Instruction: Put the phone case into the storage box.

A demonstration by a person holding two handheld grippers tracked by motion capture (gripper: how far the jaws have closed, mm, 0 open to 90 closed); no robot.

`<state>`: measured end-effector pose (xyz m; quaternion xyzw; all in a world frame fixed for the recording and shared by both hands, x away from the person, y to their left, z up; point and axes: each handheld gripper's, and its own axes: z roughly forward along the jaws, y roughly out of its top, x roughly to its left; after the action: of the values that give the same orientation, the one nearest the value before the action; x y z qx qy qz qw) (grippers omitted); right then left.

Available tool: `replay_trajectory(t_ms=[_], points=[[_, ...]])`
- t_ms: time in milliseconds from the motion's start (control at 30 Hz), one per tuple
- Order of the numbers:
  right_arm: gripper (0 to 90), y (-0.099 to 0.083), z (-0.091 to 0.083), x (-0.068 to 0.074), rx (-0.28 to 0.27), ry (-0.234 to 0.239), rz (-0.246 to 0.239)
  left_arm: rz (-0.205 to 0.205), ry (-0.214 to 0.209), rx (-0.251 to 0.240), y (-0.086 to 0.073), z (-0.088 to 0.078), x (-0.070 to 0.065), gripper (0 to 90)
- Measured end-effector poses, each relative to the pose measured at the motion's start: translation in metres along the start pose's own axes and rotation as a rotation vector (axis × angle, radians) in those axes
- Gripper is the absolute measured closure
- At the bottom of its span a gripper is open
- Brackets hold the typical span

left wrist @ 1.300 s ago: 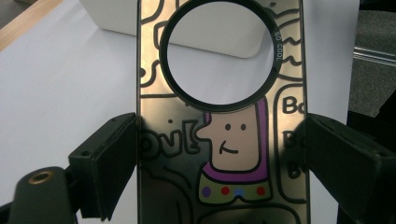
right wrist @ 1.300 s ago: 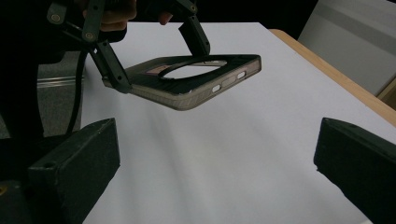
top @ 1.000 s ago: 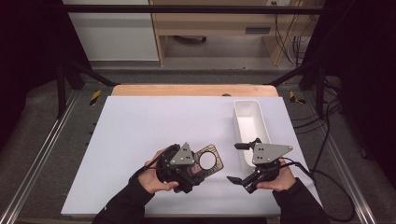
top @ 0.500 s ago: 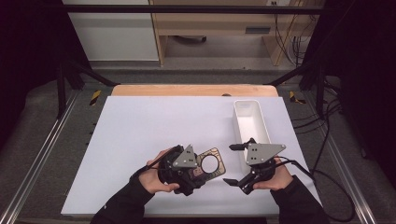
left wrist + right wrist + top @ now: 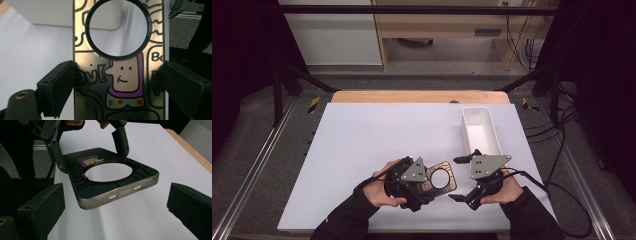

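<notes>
My left gripper (image 5: 428, 181) grips a phone case (image 5: 440, 179) across its width: in the left gripper view both black pads press on the case's 2 long edges, with the cartoon figure and the round cut-out ahead of the pads. The case (image 5: 118, 65) sticks out beyond my jaws toward my right gripper (image 5: 462, 179), raised off the white table sheet (image 5: 377, 130).

My right gripper stands released, its 2 jaws wide apart. From its own camera the case (image 5: 110, 180) hangs just ahead of them, side buttons facing me, and nothing lies between the pads.

I judge this to be a handover, or a 2-handed hold, in mid-air: 1 gripper holds, the other lines up. The next move calls for bringing my right jaws forward around the free end of the case, level with its tilt, and closing on its 2 edges before my left lets go.

Beyond my right gripper, well apart from the case, lies the long white bin (image 5: 480, 131).
</notes>
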<state>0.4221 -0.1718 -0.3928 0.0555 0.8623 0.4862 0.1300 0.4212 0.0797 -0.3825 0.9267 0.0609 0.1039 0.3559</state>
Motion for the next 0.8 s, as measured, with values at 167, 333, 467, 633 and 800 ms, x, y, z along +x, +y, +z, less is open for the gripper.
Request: replay_trajectory(t_ms=[167, 333, 467, 633, 800], points=[[2.4, -0.001, 0.003, 0.0, 0.012, 0.011, -0.005, 0.012, -0.016, 0.006, 0.001, 0.002, -0.001, 11.5], [2.8, -0.002, 0.006, 0.001, 0.023, 0.022, -0.012, 0.026, -0.031, 0.01, 0.002, 0.004, -0.002, 11.5], [2.9, -0.002, 0.008, 0.002, 0.022, 0.036, -0.012, 0.035, -0.043, 0.011, 0.002, 0.005, -0.003, 11.5], [2.6, -0.003, 0.011, 0.003, 0.023, 0.048, -0.014, 0.042, -0.054, 0.011, 0.003, 0.007, -0.004, 11.5], [2.4, -0.004, 0.013, 0.003, 0.022, 0.07, -0.016, 0.051, -0.067, 0.012, 0.004, 0.009, -0.004, 11.5]])
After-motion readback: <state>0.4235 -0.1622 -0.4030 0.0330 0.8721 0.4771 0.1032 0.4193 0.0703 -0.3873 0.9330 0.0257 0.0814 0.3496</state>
